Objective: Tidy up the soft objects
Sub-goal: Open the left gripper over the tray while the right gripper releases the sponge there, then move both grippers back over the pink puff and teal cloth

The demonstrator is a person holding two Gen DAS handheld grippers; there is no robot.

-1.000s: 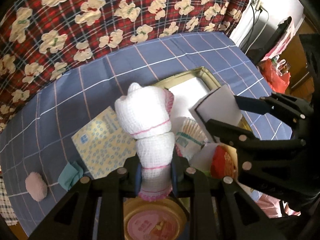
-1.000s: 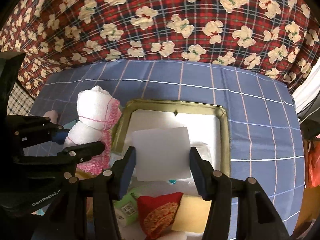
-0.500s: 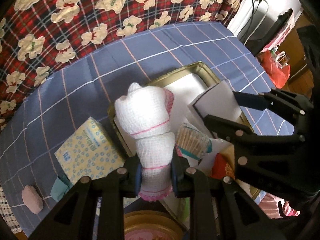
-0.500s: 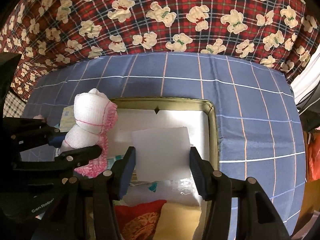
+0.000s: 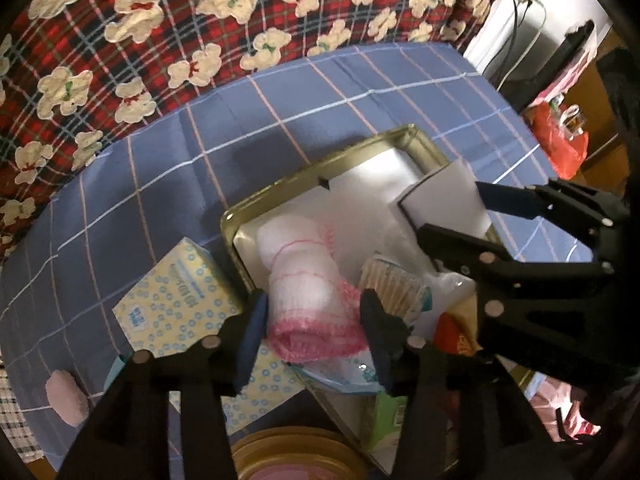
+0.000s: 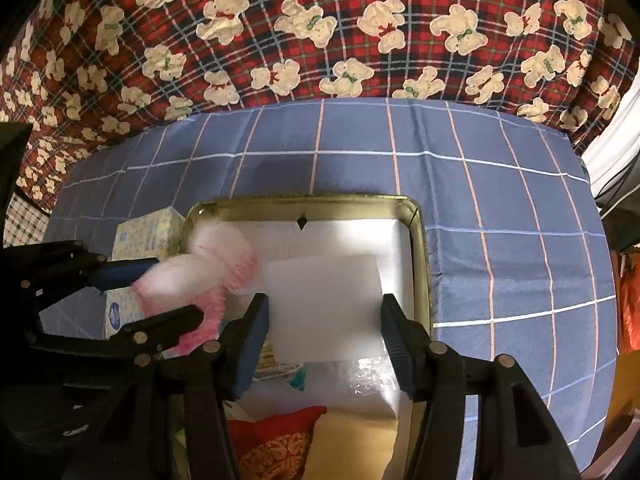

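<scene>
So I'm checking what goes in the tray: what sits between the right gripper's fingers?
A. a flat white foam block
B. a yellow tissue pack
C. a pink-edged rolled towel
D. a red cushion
A: in the right wrist view the white foam block sits between the right gripper's two fingers, over the tray; the rolled towel lies at the left gripper.

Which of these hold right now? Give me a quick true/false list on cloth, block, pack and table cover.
1. The rolled white cloth lies in the gold tray. True.
2. The left gripper pinches the cloth. False: its fingers have just been opening and stand wide around it.
3. The yellow dotted tissue pack is inside the tray. False: it lies outside, by the tray's rim.
4. A white foam block sits between the right gripper's fingers. True; they have just been opening slightly.
5. The table cover is green. False: blue checked.
</scene>
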